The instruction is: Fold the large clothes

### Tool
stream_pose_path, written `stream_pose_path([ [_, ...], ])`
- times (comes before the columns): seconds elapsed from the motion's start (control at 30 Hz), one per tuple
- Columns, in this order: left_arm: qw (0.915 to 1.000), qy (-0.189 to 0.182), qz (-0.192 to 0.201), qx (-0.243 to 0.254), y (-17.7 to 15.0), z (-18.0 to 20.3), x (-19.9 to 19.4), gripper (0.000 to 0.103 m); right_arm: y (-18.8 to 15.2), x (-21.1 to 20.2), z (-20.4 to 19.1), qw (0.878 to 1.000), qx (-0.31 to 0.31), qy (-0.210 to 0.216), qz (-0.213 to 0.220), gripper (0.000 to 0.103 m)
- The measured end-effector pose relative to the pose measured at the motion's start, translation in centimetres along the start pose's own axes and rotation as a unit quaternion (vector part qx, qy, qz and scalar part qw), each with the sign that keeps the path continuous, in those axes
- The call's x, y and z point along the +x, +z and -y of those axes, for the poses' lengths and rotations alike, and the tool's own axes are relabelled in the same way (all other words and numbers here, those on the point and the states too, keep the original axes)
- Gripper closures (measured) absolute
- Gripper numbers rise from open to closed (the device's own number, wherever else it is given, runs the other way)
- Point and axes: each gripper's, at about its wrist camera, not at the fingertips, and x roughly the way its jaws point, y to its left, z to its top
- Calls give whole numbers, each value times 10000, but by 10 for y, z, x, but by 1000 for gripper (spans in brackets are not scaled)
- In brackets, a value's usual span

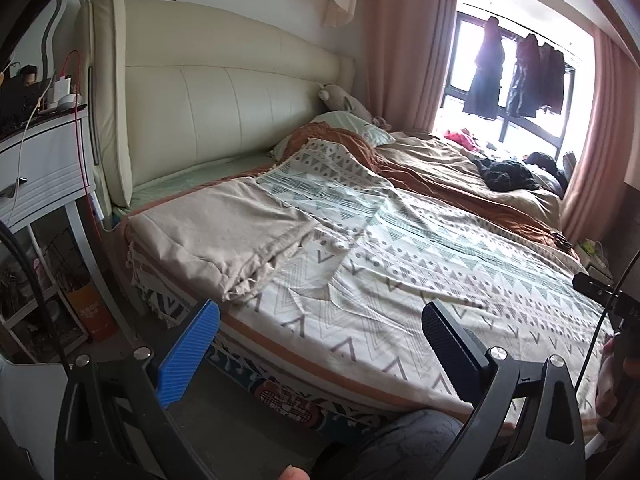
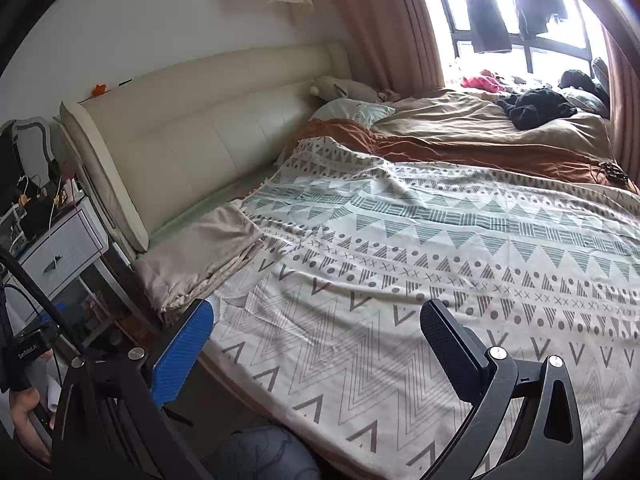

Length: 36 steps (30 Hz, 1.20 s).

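Cream leather forms the padded headboard [image 1: 224,92] across the upper left of my left wrist view, behind a wide bed [image 1: 304,364] that fills most of the frame. Over the bed lies a large patterned blanket [image 2: 420,272], pale with grey and green triangles and zigzags, spread nearly flat with a few wrinkles. A brown duvet [image 2: 460,148] is bunched beyond it, toward the bright window [image 1: 516,72] at upper right. At centre left, a beige folded cloth [image 1: 216,236] rests on the blanket near the bed's edge. Lower down, my left gripper [image 1: 320,344] hangs open and empty above the blanket's near edge. My right gripper [image 2: 316,340] is likewise spread wide, holding nothing.
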Motion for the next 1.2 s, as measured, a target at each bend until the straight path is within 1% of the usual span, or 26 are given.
stream_pose_path([
  [0.27, 9992, -249, 97, 290, -26, 12, -37, 0, -40, -50, -6, 9995, 192, -227, 102, 0],
  [0.33, 9990, -218, 141, 365, -30, 13, -46, 0, -51, -65, -9, 9991, 226, -265, 232, 0],
  [0.5, 9990, -256, 273, 260, -38, 8, -67, 0, -80, -95, -14, 9979, 314, -417, 388, 0],
  [0.67, 9985, -305, 414, 212, -46, 4, -86, 0, -104, -114, -19, 9972, 354, -495, 429, 0],
  [0.77, 9981, -290, 498, 225, -50, 3, -95, 0, -110, -121, -21, 9969, 356, -534, 462, 0],
  [1.0, 9978, -303, 461, 361, -54, 7, -103, 0, -117, -132, -23, 9963, 416, -537, 530, 0],
  [1.2, 9979, -324, 473, 300, -55, 7, -106, 0, -119, -135, -19, 9962, 438, -533, 540, 0],
])
